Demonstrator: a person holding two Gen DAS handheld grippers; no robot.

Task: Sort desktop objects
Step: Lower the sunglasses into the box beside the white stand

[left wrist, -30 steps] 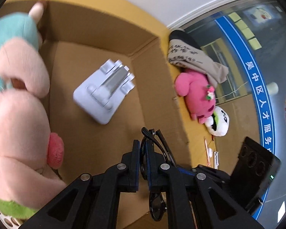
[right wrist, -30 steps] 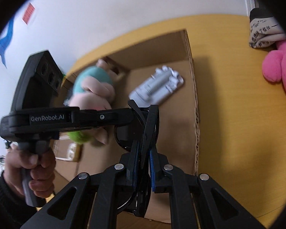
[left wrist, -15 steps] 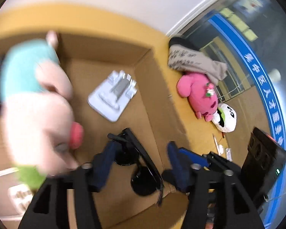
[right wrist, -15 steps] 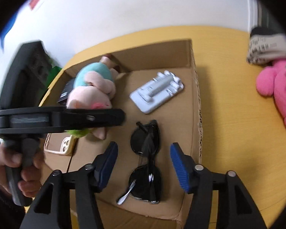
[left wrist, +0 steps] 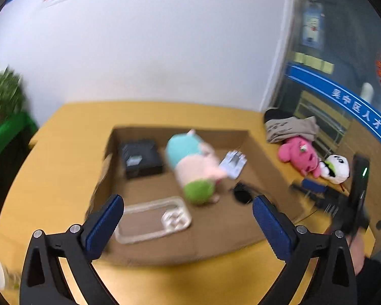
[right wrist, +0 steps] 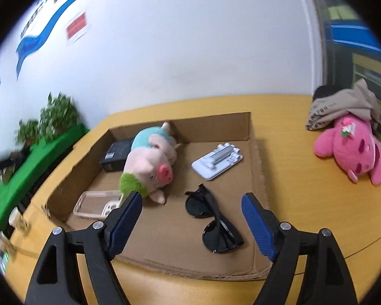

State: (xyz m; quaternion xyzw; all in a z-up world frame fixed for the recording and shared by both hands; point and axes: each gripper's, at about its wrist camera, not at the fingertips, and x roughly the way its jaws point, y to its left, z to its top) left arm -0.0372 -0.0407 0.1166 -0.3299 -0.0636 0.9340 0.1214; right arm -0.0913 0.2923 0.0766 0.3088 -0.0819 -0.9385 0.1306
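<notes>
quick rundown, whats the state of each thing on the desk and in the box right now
sunglasses: folded, lying loose on the box floor
cardboard box: open topped, on the desk
pig plush: on its side in the box
phone case: flat, empty
white stand: folded flat in the box
pink plush: lying on the desk, outside the box
left gripper: jaws opening, nothing between
right gripper: jaws opening, nothing gripped

It looked like an office. A yellow table [right wrist: 292, 152] stood by a white wall with a blue sign [right wrist: 38, 35] at ten o'clock and plants [right wrist: 53, 119] at nine o'clock.
</notes>
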